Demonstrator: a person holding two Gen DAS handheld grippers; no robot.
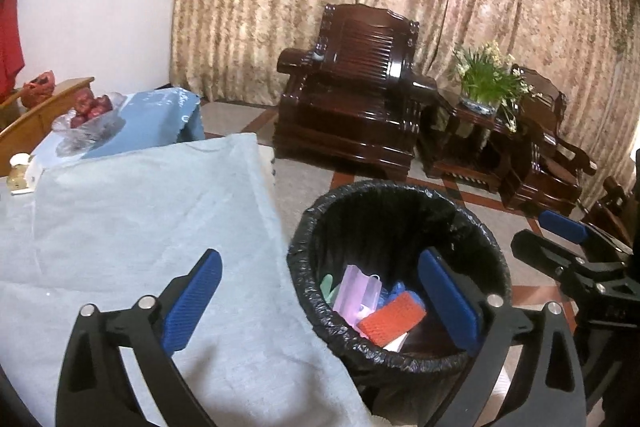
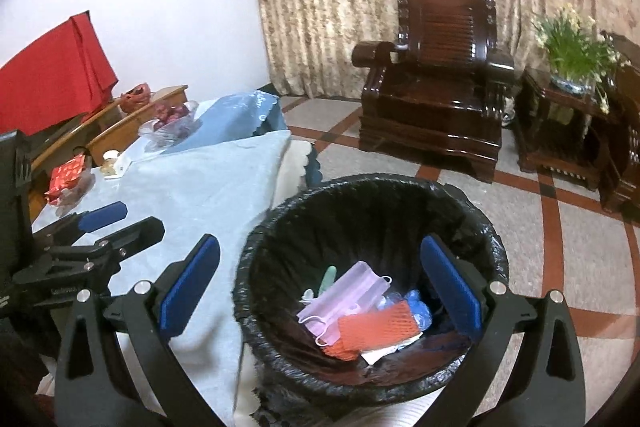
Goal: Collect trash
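A bin with a black liner (image 1: 304, 227) (image 2: 256, 247) stands on the floor against the table edge. Inside lie a purple face mask (image 1: 356, 291) (image 2: 344, 293), an orange-red mesh piece (image 1: 392, 321) (image 2: 372, 327), blue scraps (image 2: 418, 309), a green bit (image 2: 328, 277) and white paper. My left gripper (image 1: 320, 263) (image 2: 136, 217) hangs open over the gap between the table and the bin, with nothing between its blue pads. My right gripper (image 2: 320, 247) (image 1: 540, 231) is open above the bin's mouth, also empty.
A table under a light blue cloth (image 1: 140, 227) (image 2: 192, 187) carries a red wrapped packet (image 2: 66, 179), a small jar (image 1: 20, 173) and a bag of red fruit (image 1: 90, 115). Beyond the bin stand a dark wooden armchair (image 1: 352, 87) and a side table with a plant (image 1: 486, 83).
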